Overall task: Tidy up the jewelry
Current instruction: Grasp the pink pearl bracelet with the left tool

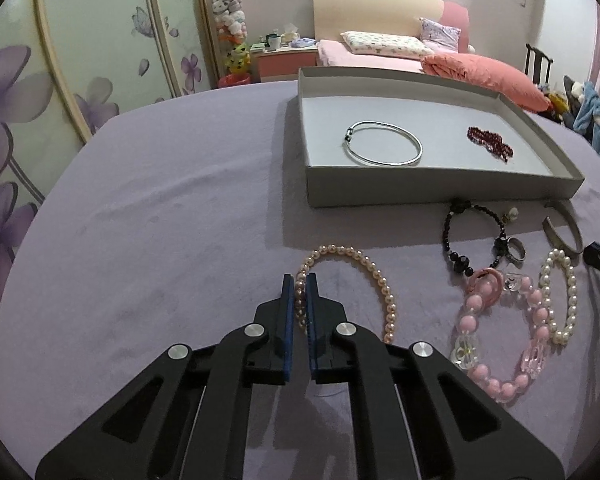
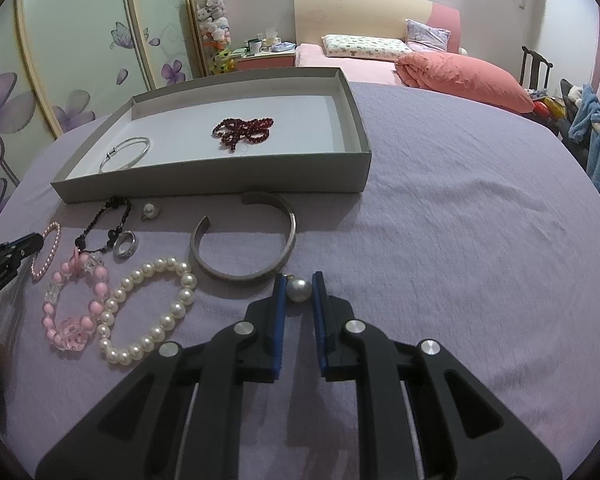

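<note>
My left gripper (image 1: pixel 299 280) is clenched on the near-left arc of the pale pink pearl bracelet (image 1: pixel 374 276), whose beads run up between the blue pads while the rest of the loop lies on the lilac cloth (image 1: pixel 160 220) to the right. My right gripper (image 2: pixel 299 278) is pinched on a single round grey-white pearl earring (image 2: pixel 299 289) with a small metal fitting at its top, just beside the end of the open silver cuff (image 2: pixel 256 240). The grey cardboard tray (image 2: pixel 204 182) sits beyond both grippers, shallow and straight-walled, and it already holds a thin silver bangle (image 1: pixel 384 143) with a small clasp and a bunched strand of dark red beads (image 2: pixel 242 130). Between the grippers and the tray lie a white pearl bracelet (image 2: pixel 148 312), glossy and round-beaded, a pink bead bracelet with clear faceted pieces (image 2: pixel 74 304), a black bead bracelet (image 1: pixel 474 236) touching the tray's near wall, a silver ring (image 2: pixel 125 244) and a second pearl earring (image 2: pixel 151 211). The right wrist view shows the cuff whole and the held earring, which the left wrist view cuts off at its edge; the left view shows the pink pearl loop fully, where the right view has only part of it beside my left gripper's black tip.
</note>
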### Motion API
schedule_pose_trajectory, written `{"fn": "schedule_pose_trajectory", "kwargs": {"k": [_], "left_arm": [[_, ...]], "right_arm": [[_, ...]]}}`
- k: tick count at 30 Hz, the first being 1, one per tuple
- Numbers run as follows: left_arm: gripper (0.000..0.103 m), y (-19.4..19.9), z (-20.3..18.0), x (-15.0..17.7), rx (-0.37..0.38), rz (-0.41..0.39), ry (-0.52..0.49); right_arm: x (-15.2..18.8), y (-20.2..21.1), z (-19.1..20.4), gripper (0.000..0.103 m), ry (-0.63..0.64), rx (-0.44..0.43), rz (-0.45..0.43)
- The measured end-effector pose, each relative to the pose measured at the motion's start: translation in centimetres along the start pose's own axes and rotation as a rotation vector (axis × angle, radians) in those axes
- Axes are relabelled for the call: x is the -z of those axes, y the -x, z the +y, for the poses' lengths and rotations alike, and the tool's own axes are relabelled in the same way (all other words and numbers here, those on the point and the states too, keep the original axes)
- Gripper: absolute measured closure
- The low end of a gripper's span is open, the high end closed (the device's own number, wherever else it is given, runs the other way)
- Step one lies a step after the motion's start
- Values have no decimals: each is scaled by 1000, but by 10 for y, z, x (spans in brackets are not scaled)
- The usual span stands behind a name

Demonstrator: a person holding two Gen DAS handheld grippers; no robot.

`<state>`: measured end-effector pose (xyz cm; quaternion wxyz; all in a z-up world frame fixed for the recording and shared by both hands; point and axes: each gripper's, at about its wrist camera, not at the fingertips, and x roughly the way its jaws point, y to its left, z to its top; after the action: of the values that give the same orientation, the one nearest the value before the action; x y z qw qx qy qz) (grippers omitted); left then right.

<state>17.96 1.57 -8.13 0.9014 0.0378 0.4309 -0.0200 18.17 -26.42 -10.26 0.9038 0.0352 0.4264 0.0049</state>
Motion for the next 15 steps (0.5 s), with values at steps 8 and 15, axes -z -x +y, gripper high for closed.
{"fn": "schedule_pose_trajectory", "kwargs": {"k": [8,15], "left_arm": [[96,24,9,0,64,-88,55],[97,42,9,0,106,-158,84]], "right_arm": [[-3,24,2,89,-34,-29,-90],[-6,44,16,89,-31,-73,-158]]}}
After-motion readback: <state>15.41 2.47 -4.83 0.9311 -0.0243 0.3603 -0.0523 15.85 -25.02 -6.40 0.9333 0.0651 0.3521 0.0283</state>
